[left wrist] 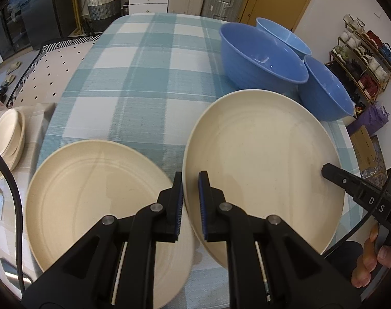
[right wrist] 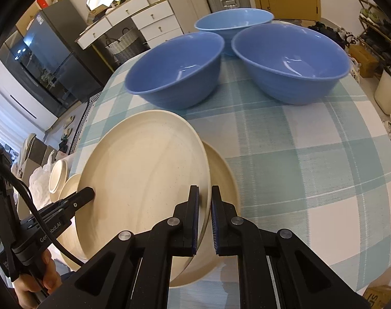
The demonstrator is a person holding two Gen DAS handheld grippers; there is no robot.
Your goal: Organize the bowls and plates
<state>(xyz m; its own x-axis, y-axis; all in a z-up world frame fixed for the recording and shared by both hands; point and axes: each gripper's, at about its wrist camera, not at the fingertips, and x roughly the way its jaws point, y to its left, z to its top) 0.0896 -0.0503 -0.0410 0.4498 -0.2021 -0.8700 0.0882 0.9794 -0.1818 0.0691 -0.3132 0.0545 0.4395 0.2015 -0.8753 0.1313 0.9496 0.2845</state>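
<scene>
Reading "Gen…bot.AI", apparently, left tool

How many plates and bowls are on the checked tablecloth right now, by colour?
Blue bowls: 3
Cream plates: 2, one held at its rim by both grippers, one lying flat beside it
Total: 5
The cream dishes off to the side are not counted.

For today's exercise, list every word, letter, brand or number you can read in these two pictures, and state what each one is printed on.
"D S": white letters on the right hand-held gripper, left wrist view.
"Gen…bot.AI": white brand on the left hand-held gripper, right wrist view; its middle letters are hidden by a cable.
Print on the cardboard box at the lower right is cut off, unreadable.
</scene>
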